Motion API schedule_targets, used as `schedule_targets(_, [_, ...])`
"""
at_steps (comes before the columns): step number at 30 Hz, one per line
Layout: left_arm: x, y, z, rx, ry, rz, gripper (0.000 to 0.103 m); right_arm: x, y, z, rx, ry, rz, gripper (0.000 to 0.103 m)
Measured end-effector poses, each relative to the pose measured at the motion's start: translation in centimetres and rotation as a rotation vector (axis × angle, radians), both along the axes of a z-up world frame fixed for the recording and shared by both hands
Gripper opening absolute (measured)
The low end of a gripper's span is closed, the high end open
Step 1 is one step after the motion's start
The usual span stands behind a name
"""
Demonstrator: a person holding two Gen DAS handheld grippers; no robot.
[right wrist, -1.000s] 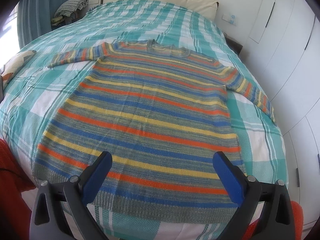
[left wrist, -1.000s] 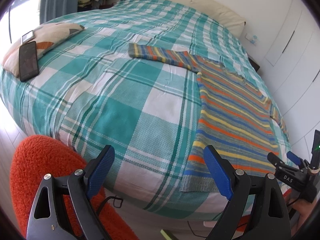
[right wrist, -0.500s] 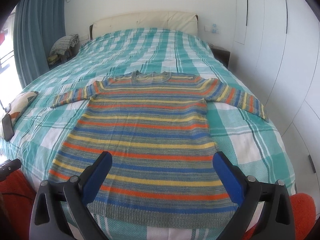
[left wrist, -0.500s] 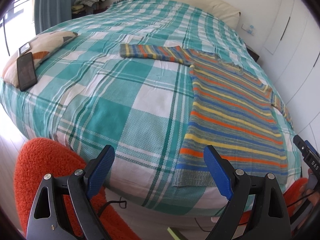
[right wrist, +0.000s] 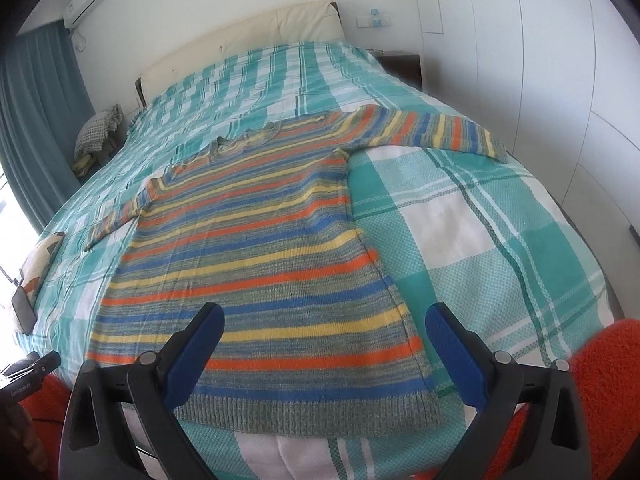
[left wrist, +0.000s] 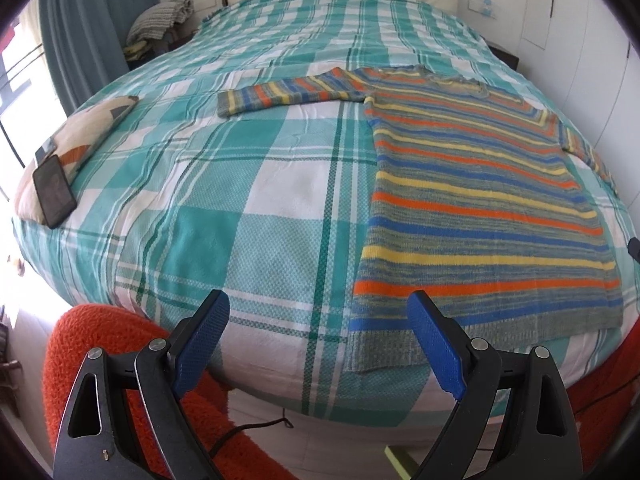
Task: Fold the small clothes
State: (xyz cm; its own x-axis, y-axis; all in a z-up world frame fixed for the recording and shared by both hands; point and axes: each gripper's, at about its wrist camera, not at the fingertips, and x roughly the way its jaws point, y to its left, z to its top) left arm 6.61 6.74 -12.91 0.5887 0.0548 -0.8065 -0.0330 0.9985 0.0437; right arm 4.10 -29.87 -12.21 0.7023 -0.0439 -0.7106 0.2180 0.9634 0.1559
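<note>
Home bedroom; bed [left wrist: 280, 184], curtain [left wrist: 80, 32], wardrobe [right wrist: 540, 80]

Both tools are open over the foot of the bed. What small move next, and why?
Probably lower the right tool onto the striped sweater at its hem corner. The sweater lies flat and unfolded on the bed, sleeves spread, and neither tool holds anything; the left tool hangs beside the hem's other corner.
</note>
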Motion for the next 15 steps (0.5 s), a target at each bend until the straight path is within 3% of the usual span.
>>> schedule_targets(6, [0.2,-0.9,-0.4,0.037,0.003,-0.029,0.092,0.3,1.1,-0.6,-0.042,0.019,0.036,0.100])
schedule_targets(12, [0.4,-0.3,0.0,0.001,-0.009,-0.027,0.092,0.7,2.8,-0.5,-0.127,0.026,0.070,0.100])
schedule_targets(15, [0.4,0.4,0.2,-0.014,-0.014,0.003,0.092,1.1,3.3,0.0,-0.109,-0.005,0.094,0.100])
